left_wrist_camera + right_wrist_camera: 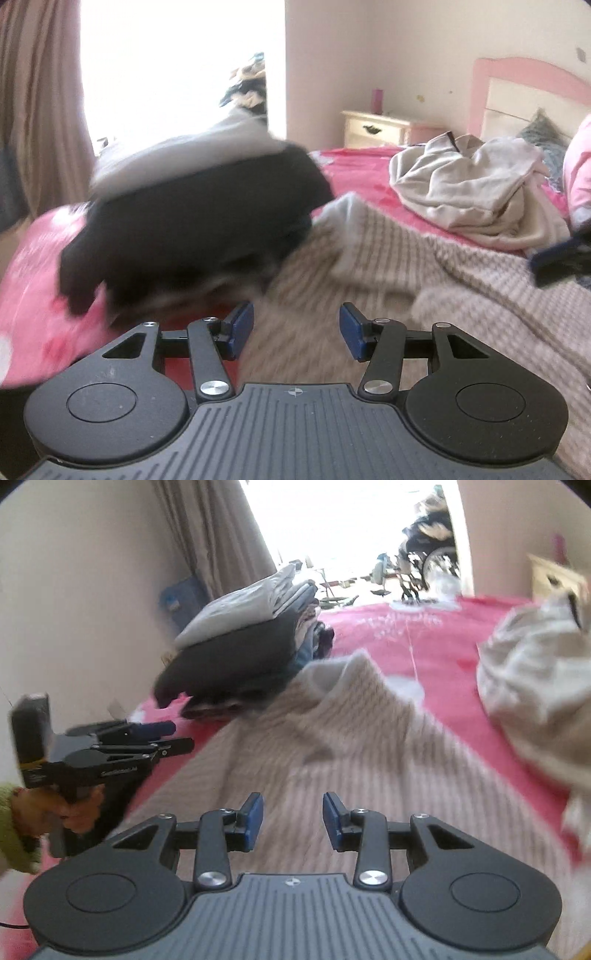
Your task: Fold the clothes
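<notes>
Open passage is found over the ribbed knit sweater (pixel 332 738) spread flat at centre. Access leftward is blocked by the stack of folded clothes (pixel 243 653); rightward by the crumpled cream garment (pixel 476 188). Pink bedspread (pixel 436 635) beyond lies unobstructed.

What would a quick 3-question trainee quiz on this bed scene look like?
1. True or false: the left gripper is clamped on the knit sweater.
2. Which lies on top of the folded stack? A) a light grey garment B) a red towel C) jeans
3. Fill in: the crumpled cream garment lies on the ____ bedspread.

Key:
1. False; both the left gripper and the right gripper are open and hold nothing.
2. A
3. pink
</notes>
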